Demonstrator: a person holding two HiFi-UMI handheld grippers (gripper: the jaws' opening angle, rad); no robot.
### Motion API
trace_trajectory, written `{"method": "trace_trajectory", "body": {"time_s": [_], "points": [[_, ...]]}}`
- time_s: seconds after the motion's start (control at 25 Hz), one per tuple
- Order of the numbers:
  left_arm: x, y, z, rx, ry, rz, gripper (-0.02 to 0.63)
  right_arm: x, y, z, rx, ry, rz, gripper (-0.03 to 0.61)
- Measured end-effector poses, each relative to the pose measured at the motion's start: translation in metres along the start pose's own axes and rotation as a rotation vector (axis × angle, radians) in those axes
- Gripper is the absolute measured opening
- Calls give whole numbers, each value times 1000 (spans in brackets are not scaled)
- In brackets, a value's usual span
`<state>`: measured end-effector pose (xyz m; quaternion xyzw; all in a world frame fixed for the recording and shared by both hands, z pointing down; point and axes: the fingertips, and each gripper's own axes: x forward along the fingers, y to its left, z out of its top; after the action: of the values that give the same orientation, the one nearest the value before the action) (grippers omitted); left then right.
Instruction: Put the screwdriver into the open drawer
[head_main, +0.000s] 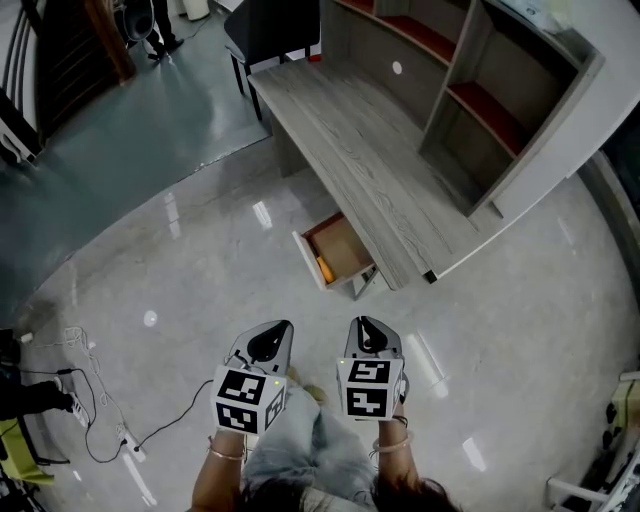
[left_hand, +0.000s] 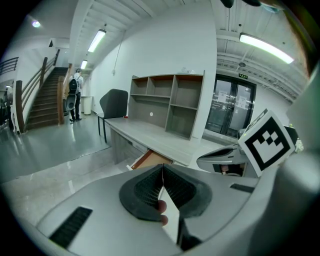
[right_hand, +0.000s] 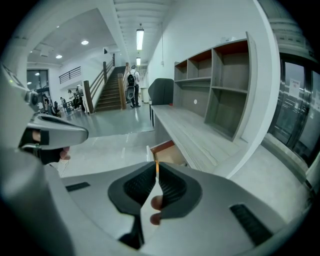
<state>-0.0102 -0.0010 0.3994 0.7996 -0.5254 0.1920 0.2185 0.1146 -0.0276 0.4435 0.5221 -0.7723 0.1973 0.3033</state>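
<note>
The drawer (head_main: 338, 250) stands pulled out from under the long grey desk (head_main: 370, 150), a little ahead of me. An orange-handled screwdriver (head_main: 324, 268) lies inside it along the near left side. My left gripper (head_main: 279, 329) and right gripper (head_main: 362, 325) are held side by side low in the head view, well short of the drawer, both pointing toward it. The left gripper (left_hand: 163, 172) has its jaws pressed together with nothing between them. The right gripper (right_hand: 156, 172) is likewise shut and empty. The drawer (right_hand: 169, 152) shows just beyond the right jaws.
A shelf unit (head_main: 480, 100) stands on the desk's far side. A dark chair (head_main: 268, 28) sits at the desk's far end. Cables and a power strip (head_main: 128, 440) lie on the glossy floor at left. A person (left_hand: 75, 95) stands by distant stairs.
</note>
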Motion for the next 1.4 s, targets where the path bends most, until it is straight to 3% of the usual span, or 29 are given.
{"method": "trace_trajectory", "body": {"time_s": [0.72, 1.4], "points": [[-26, -25, 51, 101, -59, -61, 18, -51, 12, 52, 4, -120, -7, 37], [-97, -34, 90, 157, -145, -115, 18, -130, 45, 98, 2, -255, -54, 35]]}}
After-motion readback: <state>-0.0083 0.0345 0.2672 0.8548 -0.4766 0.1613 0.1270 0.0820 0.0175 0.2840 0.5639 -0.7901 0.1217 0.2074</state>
